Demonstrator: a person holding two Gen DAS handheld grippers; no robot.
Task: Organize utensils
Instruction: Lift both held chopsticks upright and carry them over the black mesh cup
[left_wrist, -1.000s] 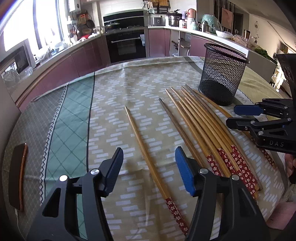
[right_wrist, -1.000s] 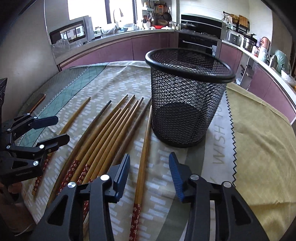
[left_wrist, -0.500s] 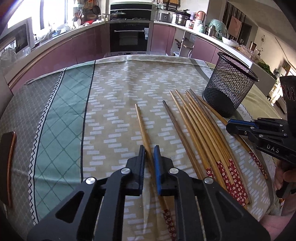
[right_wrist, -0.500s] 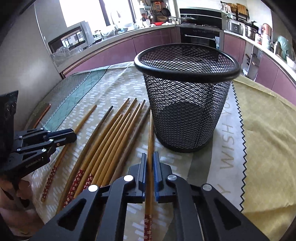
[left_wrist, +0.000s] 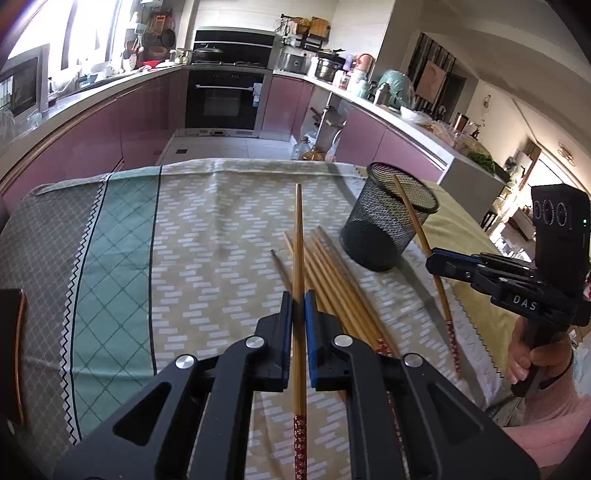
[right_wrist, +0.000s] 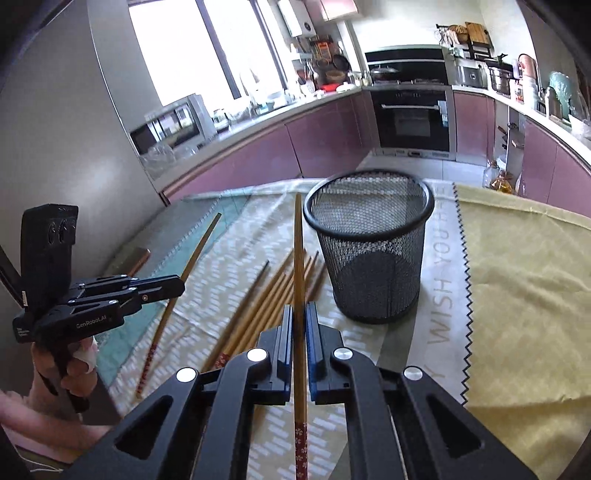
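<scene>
My left gripper (left_wrist: 298, 300) is shut on a wooden chopstick (left_wrist: 297, 236) with a red flowered end, held above the table, tip pointing away. My right gripper (right_wrist: 299, 314) is shut on another such chopstick (right_wrist: 298, 251), also lifted, its tip just left of the black mesh cup (right_wrist: 373, 251). The left wrist view shows the right gripper (left_wrist: 436, 258) holding its chopstick (left_wrist: 413, 218) in front of the cup (left_wrist: 384, 221). The right wrist view shows the left gripper (right_wrist: 177, 286) with its chopstick (right_wrist: 195, 254). Several more chopsticks (left_wrist: 332, 273) lie on the tablecloth left of the cup.
The table has a patterned cloth (left_wrist: 207, 236) with a green band at left and a yellow cloth (right_wrist: 517, 280) at right. A dark flat object (left_wrist: 13, 350) lies at the table's left edge. Kitchen counters and an oven (left_wrist: 225, 99) stand beyond.
Both grippers closed on a chopstick each, then lifted them off the table. The views have risen and tilted back from the table.
</scene>
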